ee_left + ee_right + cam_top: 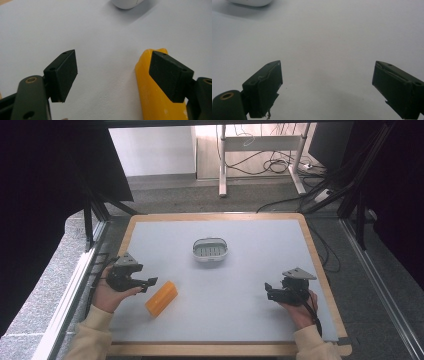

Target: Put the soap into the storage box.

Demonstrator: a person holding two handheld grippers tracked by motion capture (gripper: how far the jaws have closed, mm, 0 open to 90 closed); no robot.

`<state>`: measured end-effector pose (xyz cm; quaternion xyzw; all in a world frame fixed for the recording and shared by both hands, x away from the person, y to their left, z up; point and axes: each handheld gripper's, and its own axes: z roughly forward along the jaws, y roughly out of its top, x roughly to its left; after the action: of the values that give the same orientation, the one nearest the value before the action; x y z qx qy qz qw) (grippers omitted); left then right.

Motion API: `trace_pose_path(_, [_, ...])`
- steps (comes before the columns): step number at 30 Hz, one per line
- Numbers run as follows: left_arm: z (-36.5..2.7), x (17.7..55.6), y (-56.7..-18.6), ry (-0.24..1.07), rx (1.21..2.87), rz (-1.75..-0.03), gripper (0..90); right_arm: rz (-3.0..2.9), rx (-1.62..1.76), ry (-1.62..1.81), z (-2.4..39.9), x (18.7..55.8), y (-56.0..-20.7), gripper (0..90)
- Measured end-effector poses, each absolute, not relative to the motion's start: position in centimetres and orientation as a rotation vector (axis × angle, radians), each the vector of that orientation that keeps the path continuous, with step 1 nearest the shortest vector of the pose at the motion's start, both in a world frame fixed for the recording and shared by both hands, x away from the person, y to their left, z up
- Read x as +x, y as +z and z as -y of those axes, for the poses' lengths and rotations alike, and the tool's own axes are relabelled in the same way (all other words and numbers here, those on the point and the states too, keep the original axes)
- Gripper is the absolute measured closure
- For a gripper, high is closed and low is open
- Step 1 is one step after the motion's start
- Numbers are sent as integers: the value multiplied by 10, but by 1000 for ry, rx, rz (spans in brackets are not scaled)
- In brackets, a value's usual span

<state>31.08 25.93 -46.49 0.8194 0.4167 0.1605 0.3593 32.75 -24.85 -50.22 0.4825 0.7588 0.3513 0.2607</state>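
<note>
Two hand-held black two-jaw grippers sit low over a pale grey bench with a light wooden rim. Left gripper: jaws apart, nothing between them. In the left gripper view bare bench surface fills the gap; a yellow-orange rectangular block with rounded edges lies just beyond and beside its right-hand jaw, partly hidden behind that jaw. Contact between jaw and block cannot be told. In the high view the block lies flat on the bench, just ahead of the left gripper's tips, long axis slanted.

Right gripper: jaws apart, nothing held. In the right gripper view bare bench shows between and ahead of the jaws. It is held well apart from the block and from the left gripper.

One white oval plastic tray with a slotted green-grey insert stands farther out on the bench, ahead of both grippers, roughly between their lines. Its rounded white edge shows at the top of the left gripper view and at the top left of the right gripper view.

Both hands wear cream sleeves; each gripper carries a grey three-cornered plate on top.
</note>
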Motion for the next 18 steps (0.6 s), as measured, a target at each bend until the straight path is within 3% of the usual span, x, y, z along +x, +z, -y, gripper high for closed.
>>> trace_pose_path(18, [-265,305,-462,401,2111,-1084,229,-2038,1300,968,251,326,-504,110])
